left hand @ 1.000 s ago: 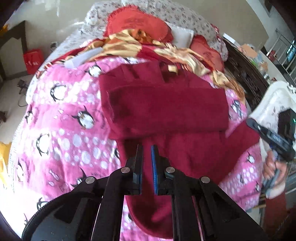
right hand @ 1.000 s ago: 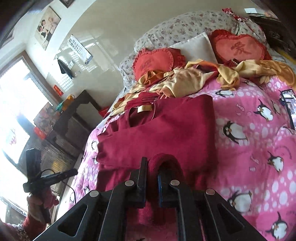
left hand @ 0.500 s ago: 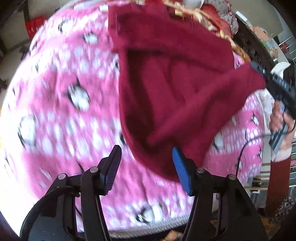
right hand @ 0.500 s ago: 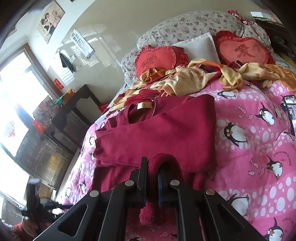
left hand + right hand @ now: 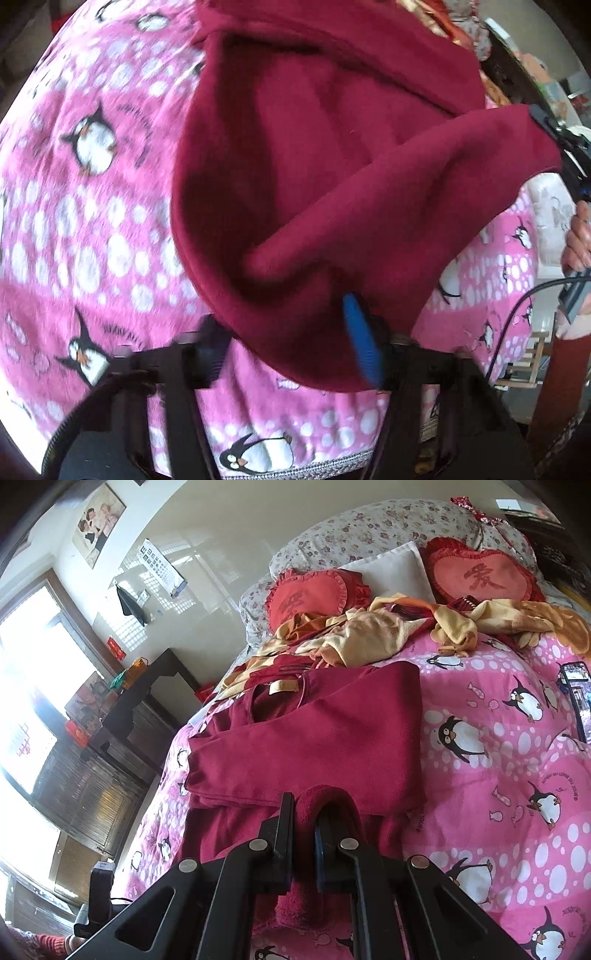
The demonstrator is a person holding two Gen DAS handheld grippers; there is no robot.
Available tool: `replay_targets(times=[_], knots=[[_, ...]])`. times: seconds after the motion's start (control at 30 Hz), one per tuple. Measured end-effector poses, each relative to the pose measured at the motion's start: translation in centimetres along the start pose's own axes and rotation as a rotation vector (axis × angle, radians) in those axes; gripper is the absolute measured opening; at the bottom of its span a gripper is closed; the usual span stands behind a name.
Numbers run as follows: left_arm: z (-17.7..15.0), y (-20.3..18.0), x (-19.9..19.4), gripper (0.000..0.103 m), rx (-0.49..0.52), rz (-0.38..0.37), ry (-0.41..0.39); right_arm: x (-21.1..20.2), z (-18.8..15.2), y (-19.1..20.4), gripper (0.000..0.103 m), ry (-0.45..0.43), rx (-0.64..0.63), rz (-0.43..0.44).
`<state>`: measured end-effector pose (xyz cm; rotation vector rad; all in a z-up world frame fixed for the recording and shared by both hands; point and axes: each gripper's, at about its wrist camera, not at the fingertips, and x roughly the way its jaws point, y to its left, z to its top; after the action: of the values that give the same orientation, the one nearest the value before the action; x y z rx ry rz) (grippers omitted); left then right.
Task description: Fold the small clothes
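The dark red top (image 5: 306,731) lies on the penguin blanket (image 5: 517,775). The right gripper (image 5: 304,812) pinches its hem; the left gripper (image 5: 284,332) is closing around the hem. A weak bite could slip and spoil the fold.

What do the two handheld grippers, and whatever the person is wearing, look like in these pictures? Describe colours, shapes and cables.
Both are black plastic. The right gripper has angular, strut-like arms with round silver pins and flat fingers, one showing a blue pad. The left gripper has a bright blue ribbed pad. A dark cable runs beside the right hand, above a dark red sleeve.
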<state>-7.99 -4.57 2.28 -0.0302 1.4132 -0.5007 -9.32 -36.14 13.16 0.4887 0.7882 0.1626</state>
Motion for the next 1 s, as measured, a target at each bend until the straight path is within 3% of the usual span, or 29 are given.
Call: replay_targets(times=[0.03, 0.1, 0.27, 0.43, 0.5, 0.7, 0.83, 0.87, 0.9, 0.93, 0.97, 1.0], knots=[[0.2, 0.0, -0.1, 0.015, 0.01, 0.002, 0.001, 0.0, 0.0, 0.0, 0.008, -0.001, 0.001, -0.002], [0.8, 0.3, -0.9, 0.009, 0.015, -0.027, -0.014, -0.2, 0.2, -0.1, 0.008, -0.005, 0.005, 0.0], [4.2, 0.3, -5.7, 0.007, 0.056, -0.052, -0.155, -0.5, 1.6, -0.3, 0.008, -0.038, 0.011, -0.011], [11.0, 1.0, -9.2, 0.007, 0.055, -0.06, -0.318, 0.3, 4.2, -1.6, 0.008, -0.09, 0.062, -0.042], [13.9, 1.2, -9.3, 0.007, 0.056, -0.058, -0.348, 1.3, 5.4, -2.2, 0.008, -0.11, 0.08, -0.07], [21.5, 2.5, -6.5, 0.007, -0.014, -0.119, -0.334, 6.0, 8.7, -5.0, 0.008, -0.064, 0.161, -0.139], [23.9, 4.6, -4.3, 0.009, -0.087, -0.184, -0.28, 7.4, 9.9, -6.5, 0.009, -0.027, 0.183, -0.144], [23.9, 4.8, -4.4, 0.012, -0.091, -0.202, -0.27, 7.0, 10.0, -6.5, 0.011, -0.038, 0.183, -0.127], [23.8, 4.9, -4.7, 0.017, -0.081, -0.227, -0.267, 6.4, 9.9, -6.5, 0.021, -0.053, 0.176, -0.109], [23.5, 4.8, -5.1, 0.025, -0.063, -0.238, -0.267, 5.7, 9.8, -6.4, 0.044, -0.073, 0.162, -0.116], [23.3, 4.6, -5.5, 0.03, -0.045, -0.237, -0.269, 4.8, 9.7, -6.3, 0.055, -0.107, 0.146, -0.146], [23.1, 4.3, -6.2, 0.044, -0.022, -0.217, -0.29, 4.0, 9.6, -6.3, 0.064, -0.142, 0.129, -0.167]])
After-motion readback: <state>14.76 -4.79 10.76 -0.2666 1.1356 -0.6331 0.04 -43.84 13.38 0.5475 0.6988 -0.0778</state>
